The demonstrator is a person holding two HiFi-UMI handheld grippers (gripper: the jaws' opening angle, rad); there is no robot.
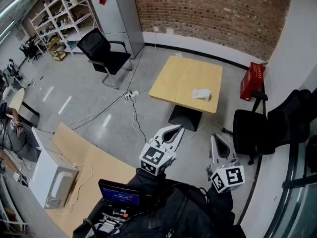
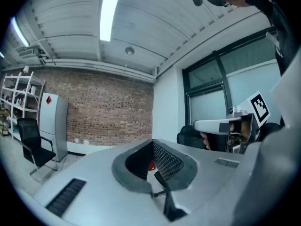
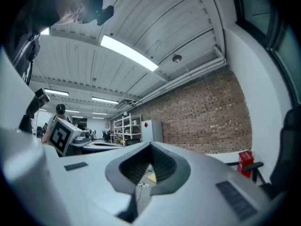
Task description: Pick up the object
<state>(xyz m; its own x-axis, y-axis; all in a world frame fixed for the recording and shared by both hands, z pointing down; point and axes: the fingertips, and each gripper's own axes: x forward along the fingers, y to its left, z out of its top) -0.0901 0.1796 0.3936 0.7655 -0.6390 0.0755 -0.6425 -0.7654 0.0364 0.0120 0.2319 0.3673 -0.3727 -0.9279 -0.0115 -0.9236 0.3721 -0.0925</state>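
Observation:
A small white object [image 1: 201,93] lies near the right front edge of a square wooden table [image 1: 178,76], well ahead of both grippers. In the head view my left gripper [image 1: 181,128] and my right gripper [image 1: 216,137] are held close to the body, level and pointing toward the table. Each has its jaw tips together and nothing between them. The left gripper view shows the left gripper [image 2: 153,142] shut, with a bit of red visible through the loop of its jaws. In the right gripper view the right gripper [image 3: 151,145] is shut, and a sliver of the wooden table [image 3: 150,175] shows through.
A red crate [image 1: 252,80] stands right of the table, with a black chair [image 1: 257,130] nearer me. Another black chair [image 1: 105,53] and a grey cabinet [image 1: 119,15] stand at the back left. Cables [image 1: 131,95] cross the floor. A desk with a white box [image 1: 52,181] is at my left.

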